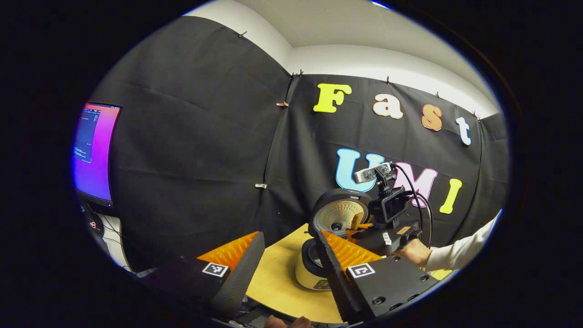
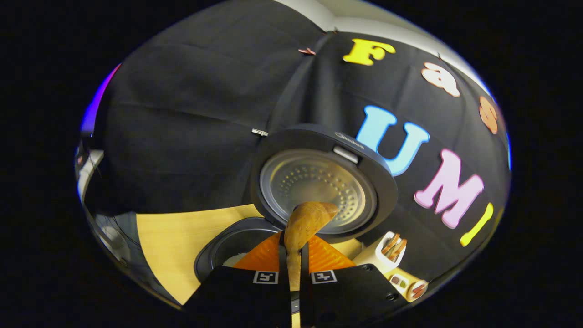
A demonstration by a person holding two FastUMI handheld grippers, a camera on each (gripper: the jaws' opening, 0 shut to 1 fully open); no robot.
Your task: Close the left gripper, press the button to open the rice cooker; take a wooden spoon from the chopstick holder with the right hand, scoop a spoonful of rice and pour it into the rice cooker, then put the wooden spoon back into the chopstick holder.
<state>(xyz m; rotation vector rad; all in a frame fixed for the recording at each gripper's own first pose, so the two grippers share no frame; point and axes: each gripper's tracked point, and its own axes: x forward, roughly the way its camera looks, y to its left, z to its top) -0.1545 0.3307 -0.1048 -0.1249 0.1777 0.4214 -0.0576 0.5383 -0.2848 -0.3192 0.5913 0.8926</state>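
Between closed right tool fingers, wooden spoon points forward.

a pale wooden table carries the open rice cooker, a white chopstick holder beside it.

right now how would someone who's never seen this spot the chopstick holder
Start at the rice cooker with its raised lid on the wooden table. Just right of it in the right gripper view stands the chopstick holder, a pale upright tub with brown utensil tips poking out, unlike the dark-rimmed cooker.
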